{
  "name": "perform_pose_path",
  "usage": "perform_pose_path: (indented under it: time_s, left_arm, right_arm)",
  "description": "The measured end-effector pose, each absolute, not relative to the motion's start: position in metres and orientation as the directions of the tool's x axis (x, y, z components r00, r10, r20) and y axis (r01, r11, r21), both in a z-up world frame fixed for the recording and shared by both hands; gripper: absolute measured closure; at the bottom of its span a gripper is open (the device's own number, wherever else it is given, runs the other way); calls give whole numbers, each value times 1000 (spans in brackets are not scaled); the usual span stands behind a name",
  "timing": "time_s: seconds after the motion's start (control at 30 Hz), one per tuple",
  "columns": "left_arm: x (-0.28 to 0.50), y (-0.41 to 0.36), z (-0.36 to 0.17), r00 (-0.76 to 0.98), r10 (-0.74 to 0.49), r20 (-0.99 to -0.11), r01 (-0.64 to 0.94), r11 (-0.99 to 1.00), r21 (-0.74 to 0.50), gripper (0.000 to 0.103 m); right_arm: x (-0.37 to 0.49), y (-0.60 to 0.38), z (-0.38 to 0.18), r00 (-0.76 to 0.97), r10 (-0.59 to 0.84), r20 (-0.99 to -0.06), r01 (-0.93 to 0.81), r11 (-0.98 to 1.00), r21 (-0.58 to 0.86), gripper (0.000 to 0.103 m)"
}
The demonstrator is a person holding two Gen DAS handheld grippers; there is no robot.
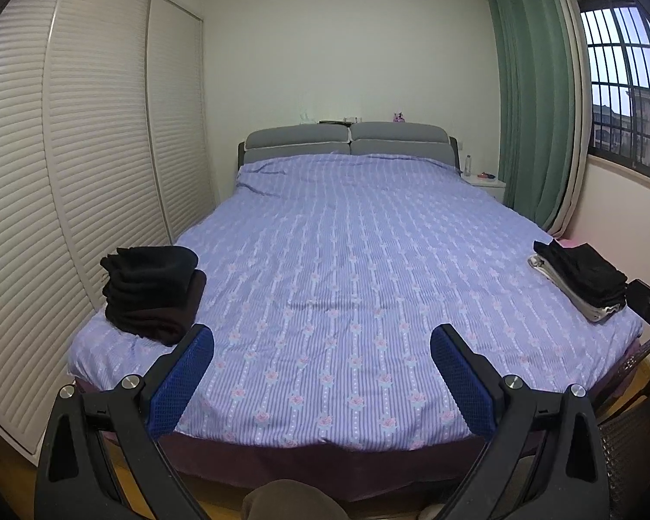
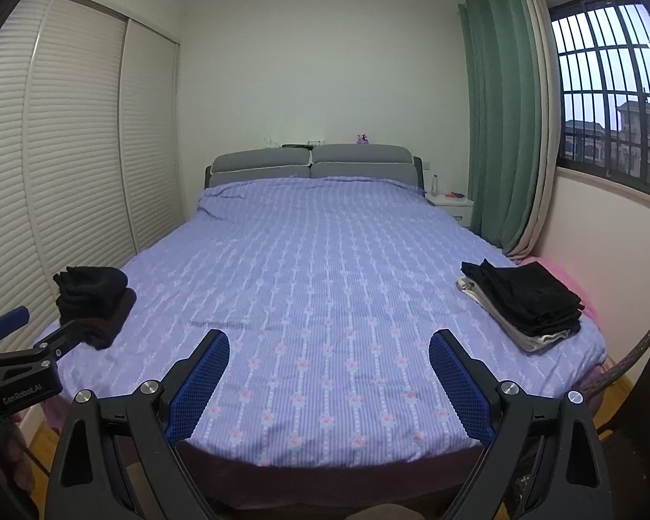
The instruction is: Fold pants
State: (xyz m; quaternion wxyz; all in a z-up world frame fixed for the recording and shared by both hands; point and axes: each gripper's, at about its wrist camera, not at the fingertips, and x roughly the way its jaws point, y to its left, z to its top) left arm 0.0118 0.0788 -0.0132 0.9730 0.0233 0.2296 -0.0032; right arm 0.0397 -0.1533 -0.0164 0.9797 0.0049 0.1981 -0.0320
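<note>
Open bedspread (image 1: 325, 268) lies between the left dark pile (image 1: 154, 292) and the right stack (image 1: 583, 279).

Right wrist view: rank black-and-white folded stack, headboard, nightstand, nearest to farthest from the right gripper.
From the right gripper, open over the bed's foot:
1. Black-and-white folded stack, near right edge of the bed.
2. Nightstand, far right, beside the green curtain.
3. Headboard, far end, at the wall; close to the nightstand's depth.
</note>
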Motion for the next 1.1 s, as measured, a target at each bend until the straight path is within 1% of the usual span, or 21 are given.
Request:
perform_pose_path:
  time_s: [0.17, 0.33, 1.1]
  left_arm:
    - [11, 81, -10, 895, -4, -446, 22, 999, 36, 1]
    - [8, 82, -7, 901, 1, -434, 19, 999, 42, 1]
    - [6, 75, -7, 902, 19, -431, 12, 998, 68, 1]
  right_arm:
    - [38, -152, -14, 923, -62, -379, 65, 998, -5, 6]
    - [36, -151, -13, 925, -59, -376, 63, 998, -1, 6]
    - [32, -150, -13, 929, -55, -366, 60, 998, 2, 6]
